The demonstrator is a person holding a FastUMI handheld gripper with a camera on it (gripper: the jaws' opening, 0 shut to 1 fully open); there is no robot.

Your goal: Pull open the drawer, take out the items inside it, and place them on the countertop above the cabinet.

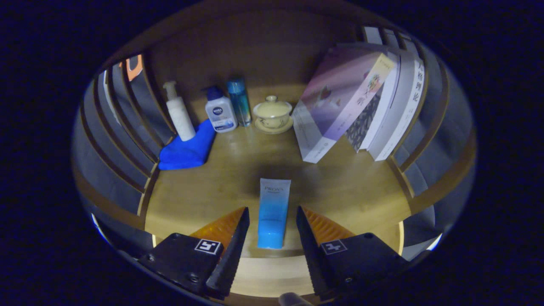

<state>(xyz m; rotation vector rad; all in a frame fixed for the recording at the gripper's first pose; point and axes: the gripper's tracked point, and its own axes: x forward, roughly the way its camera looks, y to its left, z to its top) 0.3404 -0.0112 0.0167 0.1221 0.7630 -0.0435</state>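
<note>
On the countertop, near its front edge, a blue tube lies flat, its cap end toward the gripper and its pale crimped end pointing toward the back. Fingers are spread wide, one on each side of the tube's lower half, with a clear gap on both sides; neither finger touches it. Judgement: the tube looks like an item from the drawer already set down on top, and the open fingers fit a release.

Along the back edge, left to right: a white pump bottle standing on a folded blue cloth at the back left corner, a white bottle with a blue cap, a slim blue bottle, then a lidded cream cup on a saucer. At the back right, several books lean leftward against each other, propped by the slatted side rail. A matching slatted rail closes the left side. These back items sit well apart from the tube, leaving the middle of the countertop free for drop-offs.
</note>
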